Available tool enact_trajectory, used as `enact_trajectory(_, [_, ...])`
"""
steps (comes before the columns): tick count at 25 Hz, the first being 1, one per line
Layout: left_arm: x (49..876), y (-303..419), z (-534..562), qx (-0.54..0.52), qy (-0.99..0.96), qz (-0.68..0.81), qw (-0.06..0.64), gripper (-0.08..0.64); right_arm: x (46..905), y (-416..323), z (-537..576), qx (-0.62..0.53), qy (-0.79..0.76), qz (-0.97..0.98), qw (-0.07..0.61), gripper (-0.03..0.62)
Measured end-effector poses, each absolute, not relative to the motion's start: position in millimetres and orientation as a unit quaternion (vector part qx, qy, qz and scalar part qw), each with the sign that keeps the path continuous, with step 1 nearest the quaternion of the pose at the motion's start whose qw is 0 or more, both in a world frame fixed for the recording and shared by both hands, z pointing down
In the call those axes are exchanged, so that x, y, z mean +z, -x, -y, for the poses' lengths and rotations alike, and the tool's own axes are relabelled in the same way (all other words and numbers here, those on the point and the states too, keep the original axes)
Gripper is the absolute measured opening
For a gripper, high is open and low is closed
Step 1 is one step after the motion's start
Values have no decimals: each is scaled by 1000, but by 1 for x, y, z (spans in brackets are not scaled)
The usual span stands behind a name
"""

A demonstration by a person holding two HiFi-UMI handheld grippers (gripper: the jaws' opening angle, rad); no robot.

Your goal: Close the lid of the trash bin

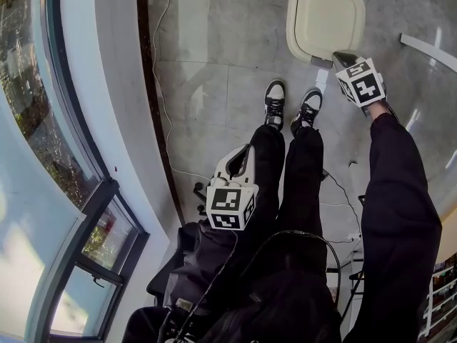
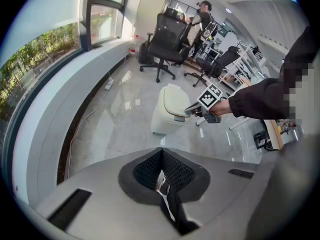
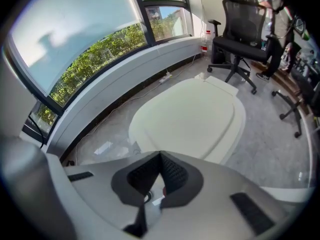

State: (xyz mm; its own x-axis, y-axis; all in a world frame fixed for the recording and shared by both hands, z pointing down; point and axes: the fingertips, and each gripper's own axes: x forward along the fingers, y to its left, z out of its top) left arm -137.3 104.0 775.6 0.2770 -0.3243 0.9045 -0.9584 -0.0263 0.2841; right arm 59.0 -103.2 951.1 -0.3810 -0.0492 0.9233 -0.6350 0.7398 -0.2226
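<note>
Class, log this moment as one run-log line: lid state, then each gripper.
lid: down on trash bin | right gripper: shut, empty, at lid's near edge | left gripper: shut, empty, beside person's legs

I can read no words, numbers or brand marks in any view; the lower-centre cube point(image 1: 230, 207) and upper-right cube point(image 1: 360, 82) in the head view bear only black-and-white square patterns.

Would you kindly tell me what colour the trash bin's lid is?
Cream, a plain off-white; the right gripper view shows the lid best.
</note>
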Motion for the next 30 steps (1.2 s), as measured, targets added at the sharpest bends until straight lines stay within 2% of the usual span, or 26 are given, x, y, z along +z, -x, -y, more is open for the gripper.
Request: enact_trajectory(30, [780,137,-106,329,-637,500,486,3,967,-59,100,285,-228,772,521,0])
